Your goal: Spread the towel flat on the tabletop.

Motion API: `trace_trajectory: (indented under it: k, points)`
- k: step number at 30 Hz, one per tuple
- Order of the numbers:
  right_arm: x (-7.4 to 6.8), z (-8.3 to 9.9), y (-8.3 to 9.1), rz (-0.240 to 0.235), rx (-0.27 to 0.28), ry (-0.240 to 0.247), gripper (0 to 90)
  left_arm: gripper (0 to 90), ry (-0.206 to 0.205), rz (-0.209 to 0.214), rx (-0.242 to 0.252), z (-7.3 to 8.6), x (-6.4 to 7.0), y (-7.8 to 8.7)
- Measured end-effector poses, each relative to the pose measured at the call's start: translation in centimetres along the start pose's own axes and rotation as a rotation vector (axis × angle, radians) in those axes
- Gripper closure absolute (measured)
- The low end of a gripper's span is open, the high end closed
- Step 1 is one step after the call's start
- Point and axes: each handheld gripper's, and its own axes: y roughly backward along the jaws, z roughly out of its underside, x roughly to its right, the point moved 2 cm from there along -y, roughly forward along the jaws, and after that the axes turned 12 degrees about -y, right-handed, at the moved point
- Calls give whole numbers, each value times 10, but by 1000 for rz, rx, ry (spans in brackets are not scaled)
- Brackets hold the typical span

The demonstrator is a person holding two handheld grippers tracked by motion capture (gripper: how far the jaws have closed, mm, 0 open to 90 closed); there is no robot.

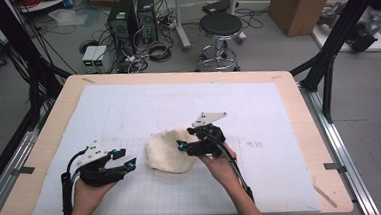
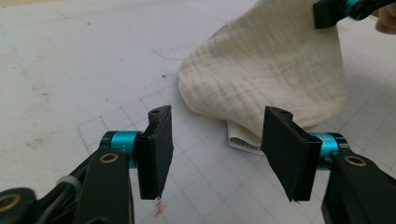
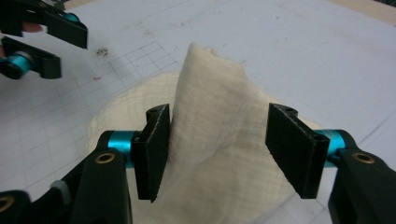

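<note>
No readable writing anywhere; a small white ribbed tag [image 2: 243, 140] pokes out under the near edge of the cloth, its print too fine to read.

Cream crinkled gauze cloth [image 1: 168, 151] sits bunched at the middle of the white gridded mat [image 1: 128, 109], toward the near side, on a pale wooden table [image 1: 58, 103]. Weave is soft and wrinkled, with one fold peaked up.

Right gripper [image 1: 193, 146], black with teal collars and a grey three-cornered plate on top, is held in the person's right hand [image 1: 221, 161] at the right edge of the cloth, pointing left. In the right gripper view its jaws stand wide apart around the raised fold [image 3: 215, 121]; the left pad touches the fabric, the right pad is clear of it, nothing clamped.

Left gripper [image 1: 126, 159], same build, rests in the left hand [image 1: 90, 186] near the left of the cloth, pointing right toward it. Its jaws are also spread, holding nothing, with bare mat between them and the cloth just beyond the tips.

Forearms come in from the near edge.
</note>
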Motion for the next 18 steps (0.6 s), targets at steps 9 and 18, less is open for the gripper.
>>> trace_trajectory:
  k: [9,18]
  points:
    - [7,11,34,2,35,11,366,526,-23,99,-50,-5,12,-31]
    - [23,39,45,22,10,9,384,652,-75,130,-152,-6,19,-56]
